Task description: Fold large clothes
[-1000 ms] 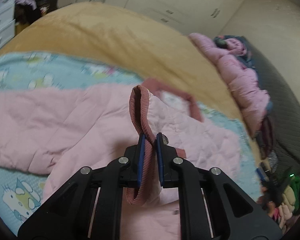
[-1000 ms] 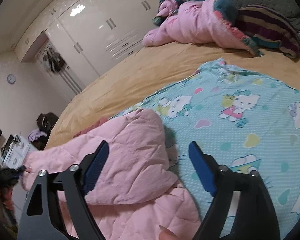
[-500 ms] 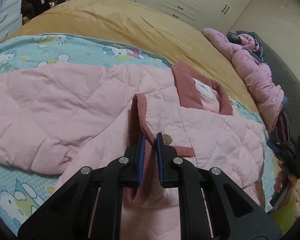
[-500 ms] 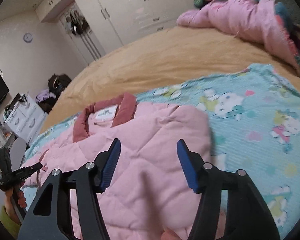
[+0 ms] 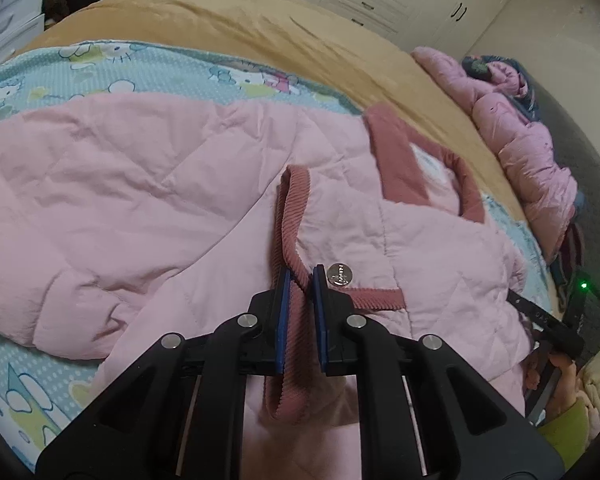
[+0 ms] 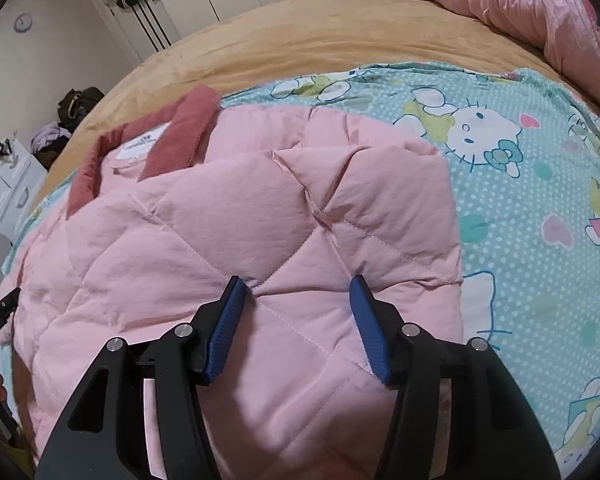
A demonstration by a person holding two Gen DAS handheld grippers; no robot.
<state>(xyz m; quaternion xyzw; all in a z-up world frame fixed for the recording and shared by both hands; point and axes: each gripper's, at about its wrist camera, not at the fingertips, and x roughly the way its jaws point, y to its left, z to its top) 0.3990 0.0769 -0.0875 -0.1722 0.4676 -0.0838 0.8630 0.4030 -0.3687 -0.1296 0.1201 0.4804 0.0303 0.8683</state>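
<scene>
Quilted pink jacket (image 5: 148, 200) lies spread on the cartoon-cat bedsheet (image 6: 540, 208), collar (image 5: 400, 160) on its far side. Left gripper (image 5: 300, 276) is clamped tight on the ribbed dusty-pink cuff (image 5: 292, 216), a snap button (image 5: 339, 274) just right of its tips. Right gripper (image 6: 296, 284) is closing, its 2 blue pads (image 6: 228, 320) straddling a puffy fold without pinching it.

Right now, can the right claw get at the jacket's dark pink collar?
Probably yes: the right claw is closing over the quilted jacket, gripping nothing, and the collar lies uncovered beyond it.
</scene>
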